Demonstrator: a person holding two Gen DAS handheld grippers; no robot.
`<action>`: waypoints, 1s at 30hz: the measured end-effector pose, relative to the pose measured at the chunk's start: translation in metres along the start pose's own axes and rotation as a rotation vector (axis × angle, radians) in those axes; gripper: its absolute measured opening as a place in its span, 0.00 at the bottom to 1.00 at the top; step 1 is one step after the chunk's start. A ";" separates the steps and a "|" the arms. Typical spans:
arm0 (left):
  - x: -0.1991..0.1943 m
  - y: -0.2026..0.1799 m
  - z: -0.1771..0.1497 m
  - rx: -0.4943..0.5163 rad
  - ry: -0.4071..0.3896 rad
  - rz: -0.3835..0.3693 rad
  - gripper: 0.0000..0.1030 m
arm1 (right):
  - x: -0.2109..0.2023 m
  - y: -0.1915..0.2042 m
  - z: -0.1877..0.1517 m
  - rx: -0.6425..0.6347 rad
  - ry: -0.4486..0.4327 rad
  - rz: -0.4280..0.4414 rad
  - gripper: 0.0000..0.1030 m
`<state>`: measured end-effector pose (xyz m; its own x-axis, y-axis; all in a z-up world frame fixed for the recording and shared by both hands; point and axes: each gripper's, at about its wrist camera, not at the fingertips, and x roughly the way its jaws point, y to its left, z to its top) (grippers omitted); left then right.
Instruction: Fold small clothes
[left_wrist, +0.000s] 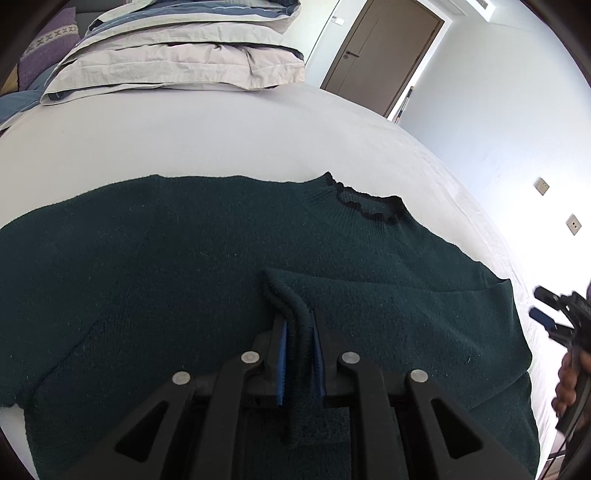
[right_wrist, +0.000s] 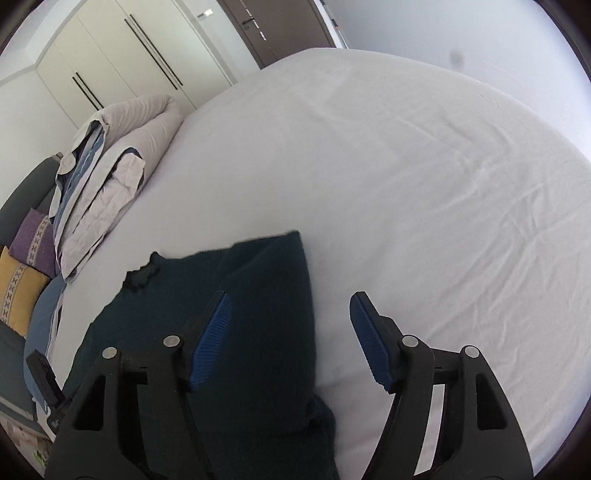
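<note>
A dark green knit sweater (left_wrist: 166, 258) lies flat on the white bed (left_wrist: 221, 136), its black-trimmed collar (left_wrist: 365, 203) to the far right. Its right sleeve (left_wrist: 388, 306) is folded across the body. My left gripper (left_wrist: 298, 325) is shut on the ribbed cuff (left_wrist: 286, 295) of that sleeve, low over the sweater. My right gripper (right_wrist: 290, 306) is open and empty, held above the sweater's edge (right_wrist: 266, 295) and the bare sheet. It also shows in the left wrist view (left_wrist: 546, 310) at the far right, held by a hand.
Folded bedding (left_wrist: 177, 51) and pillows (right_wrist: 22, 273) are stacked at the head of the bed. A brown door (left_wrist: 384, 51) and white wall lie beyond. White wardrobes (right_wrist: 122, 55) stand past the bed. The sheet (right_wrist: 406, 166) stretches to the right of the sweater.
</note>
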<state>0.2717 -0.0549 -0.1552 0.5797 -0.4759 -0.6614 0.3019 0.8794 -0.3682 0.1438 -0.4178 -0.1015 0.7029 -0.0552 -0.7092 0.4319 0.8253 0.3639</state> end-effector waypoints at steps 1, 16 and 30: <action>0.001 0.000 -0.001 -0.001 -0.003 -0.003 0.15 | 0.014 0.006 0.007 -0.017 0.028 -0.024 0.62; 0.005 0.011 -0.004 -0.046 -0.023 -0.068 0.15 | 0.049 0.003 0.029 0.010 0.048 -0.162 0.14; 0.006 0.011 -0.005 -0.048 -0.022 -0.074 0.15 | 0.004 0.022 -0.064 -0.141 0.029 -0.051 0.14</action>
<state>0.2745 -0.0481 -0.1664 0.5739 -0.5384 -0.6171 0.3077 0.8401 -0.4467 0.1199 -0.3637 -0.1354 0.6649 -0.0843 -0.7422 0.3812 0.8927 0.2402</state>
